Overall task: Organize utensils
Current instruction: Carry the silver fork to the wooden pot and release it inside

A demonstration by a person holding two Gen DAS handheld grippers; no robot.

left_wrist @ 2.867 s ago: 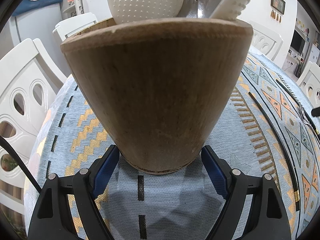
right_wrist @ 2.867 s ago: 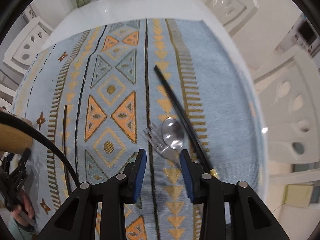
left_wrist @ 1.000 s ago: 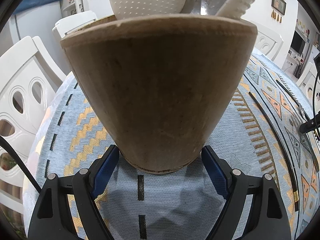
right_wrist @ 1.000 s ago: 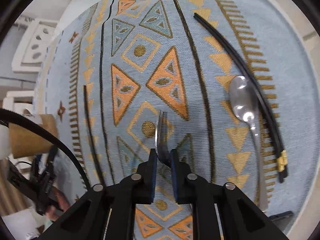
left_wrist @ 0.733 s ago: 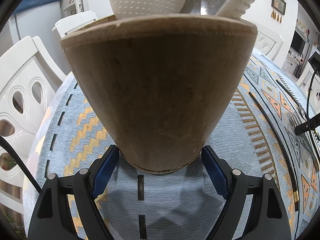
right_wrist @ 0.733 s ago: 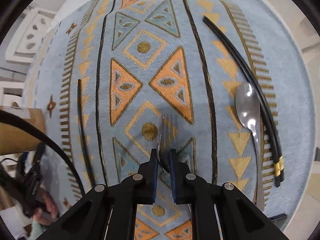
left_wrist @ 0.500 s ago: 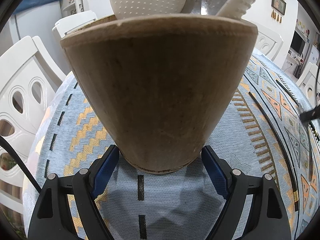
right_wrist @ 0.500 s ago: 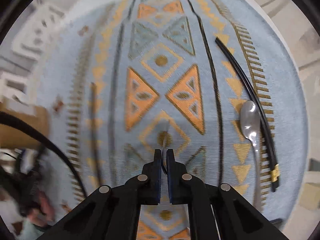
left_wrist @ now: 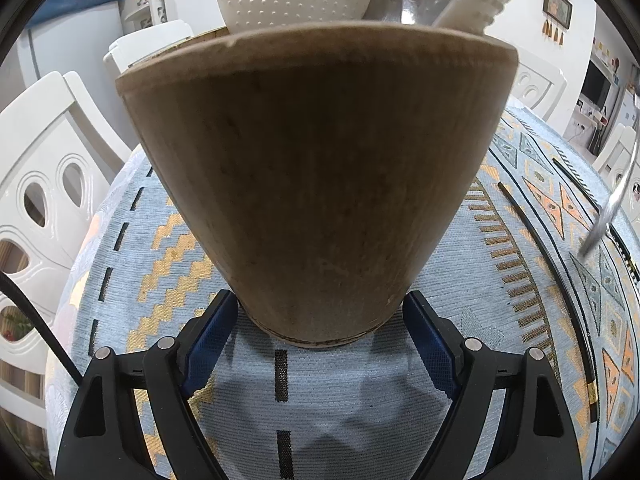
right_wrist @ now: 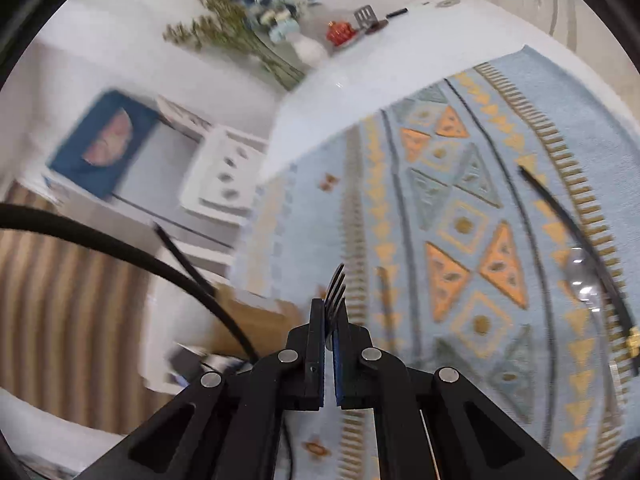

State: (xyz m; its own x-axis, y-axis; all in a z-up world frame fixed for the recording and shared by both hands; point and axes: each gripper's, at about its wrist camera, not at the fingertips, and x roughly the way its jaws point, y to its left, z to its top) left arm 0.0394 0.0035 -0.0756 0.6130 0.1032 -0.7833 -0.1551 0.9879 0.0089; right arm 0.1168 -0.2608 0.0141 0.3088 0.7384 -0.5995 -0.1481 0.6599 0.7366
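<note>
Both: right gripper (right_wrist: 329, 322) pinches fork (right_wrist: 335, 286); left gripper (left_wrist: 320, 334) clasps holder (left_wrist: 316, 176).

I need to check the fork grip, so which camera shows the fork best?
The right wrist view: the fork sits clamped in the right gripper, tines up and sharp. The left wrist view shows only a blurred metal streak at its right edge.
</note>
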